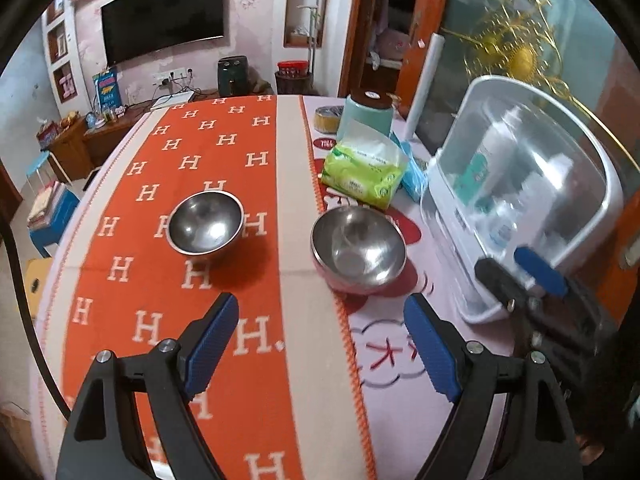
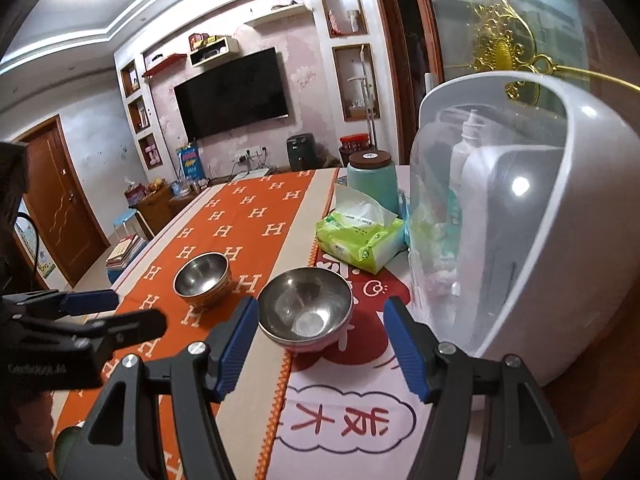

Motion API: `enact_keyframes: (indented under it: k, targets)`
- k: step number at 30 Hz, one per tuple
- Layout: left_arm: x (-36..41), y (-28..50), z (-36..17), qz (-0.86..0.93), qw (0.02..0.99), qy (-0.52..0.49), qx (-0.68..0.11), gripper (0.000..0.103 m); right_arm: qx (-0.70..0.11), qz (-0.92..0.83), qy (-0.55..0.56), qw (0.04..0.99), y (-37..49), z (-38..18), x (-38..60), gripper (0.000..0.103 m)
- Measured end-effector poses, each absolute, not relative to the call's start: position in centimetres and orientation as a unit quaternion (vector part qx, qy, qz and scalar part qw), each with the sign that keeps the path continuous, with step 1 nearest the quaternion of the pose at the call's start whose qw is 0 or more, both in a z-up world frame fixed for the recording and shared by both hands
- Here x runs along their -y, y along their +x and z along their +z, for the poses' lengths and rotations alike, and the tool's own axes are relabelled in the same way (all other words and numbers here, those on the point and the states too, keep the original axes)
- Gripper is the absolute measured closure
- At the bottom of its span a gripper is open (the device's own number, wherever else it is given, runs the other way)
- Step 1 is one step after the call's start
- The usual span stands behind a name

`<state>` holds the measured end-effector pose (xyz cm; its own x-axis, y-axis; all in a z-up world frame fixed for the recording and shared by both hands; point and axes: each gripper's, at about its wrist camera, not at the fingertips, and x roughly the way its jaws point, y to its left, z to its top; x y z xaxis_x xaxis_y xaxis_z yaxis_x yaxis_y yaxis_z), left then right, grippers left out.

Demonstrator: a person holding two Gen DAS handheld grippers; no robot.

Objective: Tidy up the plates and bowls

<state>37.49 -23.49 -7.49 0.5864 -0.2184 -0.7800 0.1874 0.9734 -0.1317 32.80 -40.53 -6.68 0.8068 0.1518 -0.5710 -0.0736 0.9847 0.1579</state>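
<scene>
The right gripper (image 2: 320, 344) hangs wide open and empty, its blue pads flanking the nearer round steel bowl (image 2: 306, 310) without touching; the left gripper (image 1: 320, 344) is likewise spread, holding nothing. I judge this the approach: next, pinch that bowl's rim and nest it in the farther steel bowl (image 2: 203, 278) on the orange H-patterned cloth (image 2: 256, 216)

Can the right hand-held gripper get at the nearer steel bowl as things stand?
Probably yes: the right hand-held gripper is open, the nearer steel bowl sits just ahead between its fingers, and nothing lies between them.
</scene>
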Motion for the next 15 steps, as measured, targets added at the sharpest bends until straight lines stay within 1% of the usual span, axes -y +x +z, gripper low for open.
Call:
enact_keyframes:
  k: [4,8,15]
  targets:
    - [23.3,38.9,-9.4,-0.120,0.894,-0.052,-0.429,0.019,-0.291,0.049,0.060,0.954,33.5,-8.3,40.1,0.038]
    - [23.1,40.3,-11.2,-0.117,0.895,-0.081,-0.422,0.019,-0.294,0.039,0.069,0.952,34.9,-10.3,40.0,0.038]
    - [23.4,43.0,-15.1,-0.110,0.882,-0.119,-0.443,0.019,-0.313,0.042,0.096,0.944,37.2,-13.4,40.0,0.038]
